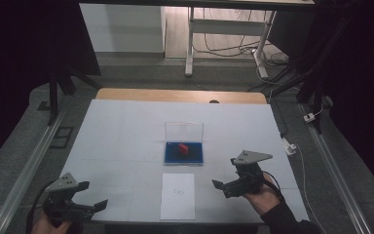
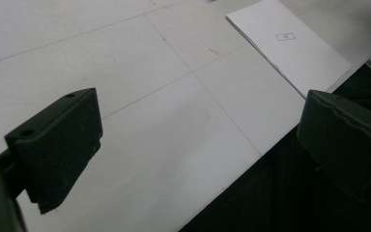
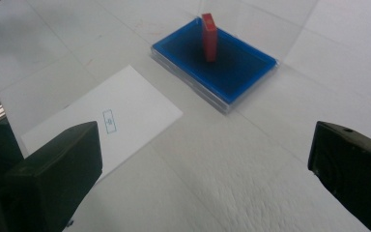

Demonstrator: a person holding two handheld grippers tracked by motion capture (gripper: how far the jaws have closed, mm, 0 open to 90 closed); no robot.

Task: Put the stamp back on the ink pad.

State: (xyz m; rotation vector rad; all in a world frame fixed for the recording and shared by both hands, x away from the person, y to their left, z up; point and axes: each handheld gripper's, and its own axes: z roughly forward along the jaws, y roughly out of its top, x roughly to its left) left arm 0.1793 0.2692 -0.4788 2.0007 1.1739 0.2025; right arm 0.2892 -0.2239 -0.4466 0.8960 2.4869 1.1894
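Right gripper (image 1: 227, 179) at near right of table (image 1: 126, 126), held in a hand (image 1: 263, 195), jaws spread wide, grasping nothing; aimed left toward table centre. Left gripper (image 1: 91, 195) at near left corner, jaws likewise released and empty, partly over table edge. Blue tray (image 1: 184, 157) at table centre, clear lid (image 1: 184, 130) standing upright along its far edge. Red block (image 1: 183, 147) upright inside tray, toward its left half; seen in right gripper view as tall red piece (image 3: 209, 37) on blue base (image 3: 241, 67). White sheet (image 1: 177, 196) lying flat just near side of tray, small printed mark (image 1: 178, 191) at its middle, between both grippers, well apart from each.
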